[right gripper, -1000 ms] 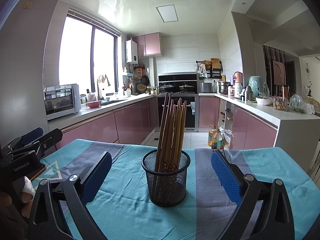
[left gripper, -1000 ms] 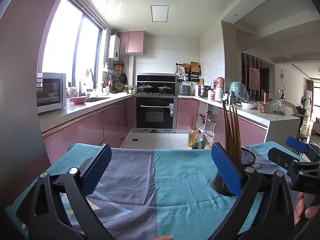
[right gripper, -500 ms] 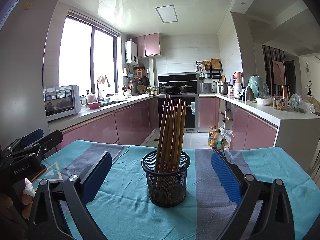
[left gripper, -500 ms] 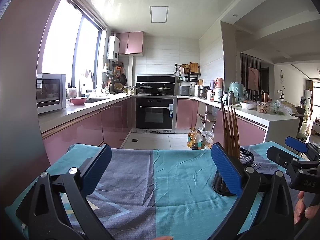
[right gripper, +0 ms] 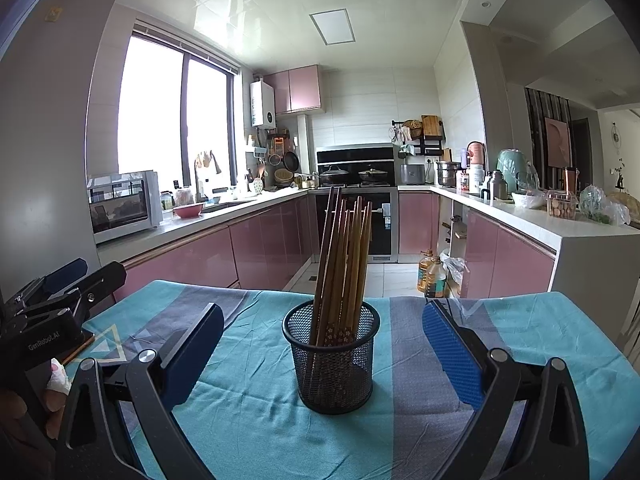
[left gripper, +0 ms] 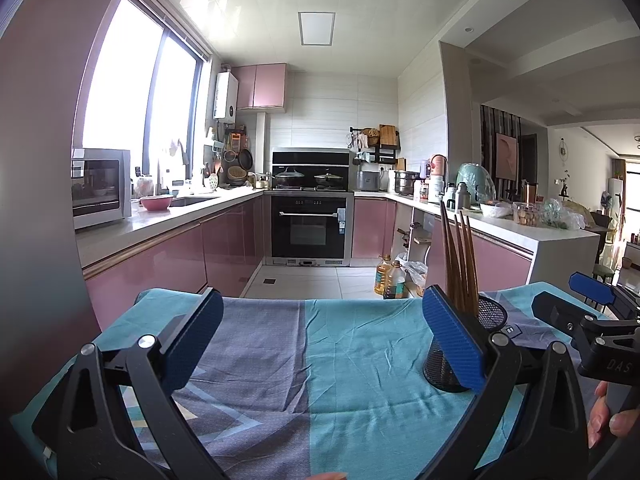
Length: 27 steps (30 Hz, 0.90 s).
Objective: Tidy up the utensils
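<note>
Nearest the lens, the right tongs (right gripper: pixel 320 350) stood spread wide with nothing between their blue-padded fingers (right gripper: pixel 454 346), and just ahead of them, centred in the gap, sat the black wire-mesh cup holder (right gripper: pixel 331 360) on the counter's teal-and-grey striped cloth (right gripper: pixel 248 400). The bundle of brown wooden chopsticks (right gripper: pixel 344 264) stood inside it, leaning a little to one side and fanning out at the tips. The left tongs (left gripper: pixel 320 340) were likewise wide open and empty, facing bare cloth, with the holder off beyond their right finger; the left tongs appeared at the far left edge of the right wrist view, well apart from the holder. The main risk looked to be the holder itself: it appeared light and tall, so a finger brushing its rim or pushing the leaning sticks sideways could tip it and spill the lot. A pinch on a single stick among so many might drag its neighbours up, or let the smooth wood slip from the pads. The wrinkled cloth could also bunch or slide under a shove, carrying the holder with it. Whether any loose utensil remained to be put away could not be told. Beyond the counter lay the pink-fronted kitchen cabinets (right gripper: pixel 264 244), far clear of any reach.
</note>
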Available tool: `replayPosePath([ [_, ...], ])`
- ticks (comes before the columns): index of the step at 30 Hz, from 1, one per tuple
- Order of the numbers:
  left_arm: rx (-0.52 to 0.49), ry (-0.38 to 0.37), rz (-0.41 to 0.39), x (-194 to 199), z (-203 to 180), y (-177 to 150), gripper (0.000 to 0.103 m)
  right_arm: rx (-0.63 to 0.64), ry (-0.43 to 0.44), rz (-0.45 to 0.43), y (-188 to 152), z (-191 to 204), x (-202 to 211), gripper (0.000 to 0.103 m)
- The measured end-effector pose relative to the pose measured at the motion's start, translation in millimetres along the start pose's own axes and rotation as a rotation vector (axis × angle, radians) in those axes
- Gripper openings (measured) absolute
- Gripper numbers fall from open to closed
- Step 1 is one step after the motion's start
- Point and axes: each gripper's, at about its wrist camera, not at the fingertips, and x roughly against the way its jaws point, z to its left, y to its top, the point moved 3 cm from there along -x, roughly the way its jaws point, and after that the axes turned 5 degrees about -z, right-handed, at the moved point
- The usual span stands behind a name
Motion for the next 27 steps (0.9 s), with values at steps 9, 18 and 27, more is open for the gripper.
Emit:
replayPosePath([
  [9, 0.002, 0.000, 0.000, 0.3, -0.5, -0.2, 0.098, -0.004, 0.002, -0.001, 0.9, 0.6, 0.2, 0.096],
  [18, 0.001, 0.000, 0.000, 0.3, -0.7, -0.4, 0.098, -0.004, 0.001, -0.001, 0.9, 0.3, 0.4, 0.096],
  [27, 0.000, 0.001, 0.001, 0.3, -1.4, -0.2, 0.098, -0.006, 0.000, 0.005, -0.3, 0.0, -0.4, 0.096],
])
